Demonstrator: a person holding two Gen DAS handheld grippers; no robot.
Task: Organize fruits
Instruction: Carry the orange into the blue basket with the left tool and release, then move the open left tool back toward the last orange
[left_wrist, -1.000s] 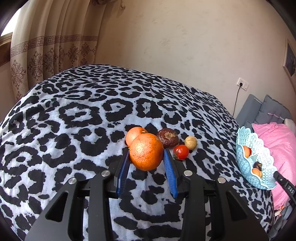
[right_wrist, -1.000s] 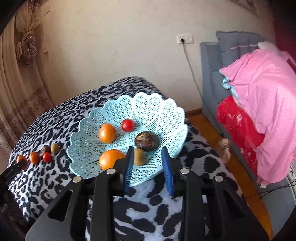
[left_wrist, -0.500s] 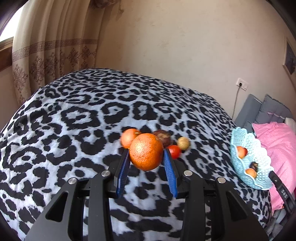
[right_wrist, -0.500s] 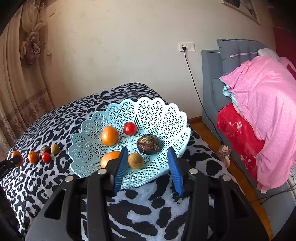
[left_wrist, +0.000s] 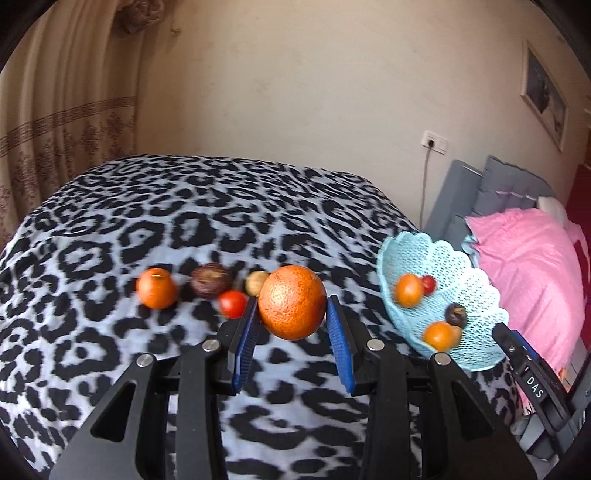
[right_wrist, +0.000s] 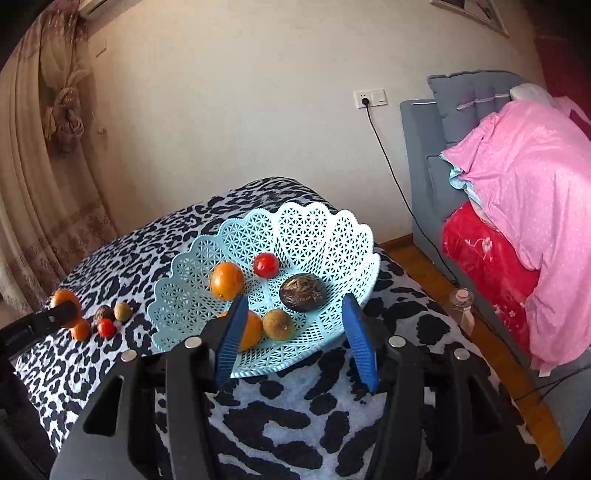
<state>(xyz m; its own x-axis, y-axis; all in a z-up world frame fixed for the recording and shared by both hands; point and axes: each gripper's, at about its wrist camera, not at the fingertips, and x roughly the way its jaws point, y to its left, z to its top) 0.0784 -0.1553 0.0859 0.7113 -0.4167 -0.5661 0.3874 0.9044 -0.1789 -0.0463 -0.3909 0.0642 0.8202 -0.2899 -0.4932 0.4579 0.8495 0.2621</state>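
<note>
Left wrist view — fingers (left_wrist: 246, 341) clamp the orange (left_wrist: 291, 302); right gripper (right_wrist: 295, 341) spread wide.

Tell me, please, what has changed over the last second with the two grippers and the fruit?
The left gripper, still shut on the big orange, lifted it off the row and swung right toward the blue basket. The right gripper opened its jaws wide and drew back from the basket, holding nothing. The small orange, dark fruit, tomato and tan fruit stayed on the leopard-print cover; the basket's five fruits stayed too.
</note>
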